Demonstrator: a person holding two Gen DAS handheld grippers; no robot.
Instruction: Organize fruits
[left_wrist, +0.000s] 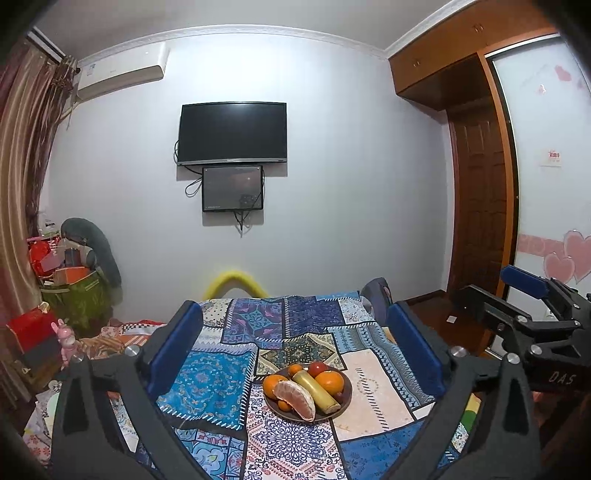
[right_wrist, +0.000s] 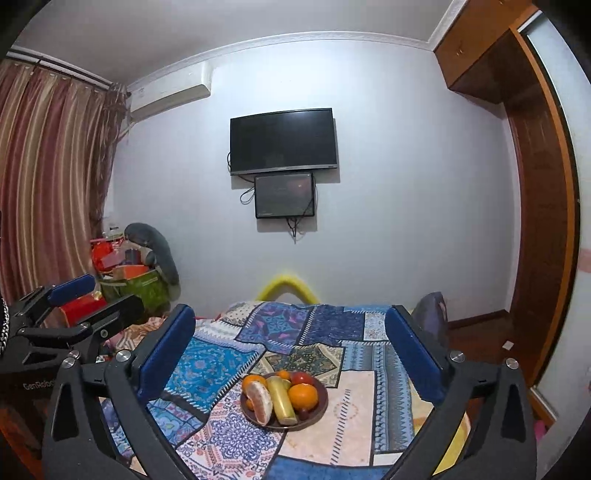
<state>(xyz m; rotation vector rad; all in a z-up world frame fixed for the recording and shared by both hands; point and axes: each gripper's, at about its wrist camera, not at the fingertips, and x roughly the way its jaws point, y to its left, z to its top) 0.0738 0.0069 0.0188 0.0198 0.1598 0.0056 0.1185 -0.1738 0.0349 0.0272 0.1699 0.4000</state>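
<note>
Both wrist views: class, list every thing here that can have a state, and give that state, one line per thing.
Left gripper: open, empty.
Right gripper: open, empty.
Plate: on the patchwork cloth, filled with fruit.
Peeled citrus: peeled, on the plate.
Banana: unpeeled, lying among the oranges.
Television: screen dark.

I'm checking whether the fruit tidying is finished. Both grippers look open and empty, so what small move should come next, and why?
Probably none beyond easing both grippers back. All the fruit I can see, the oranges, banana and peeled segment, sits on the plate, and the cloth around it shows none loose. The left gripper and right gripper hold nothing.
</note>
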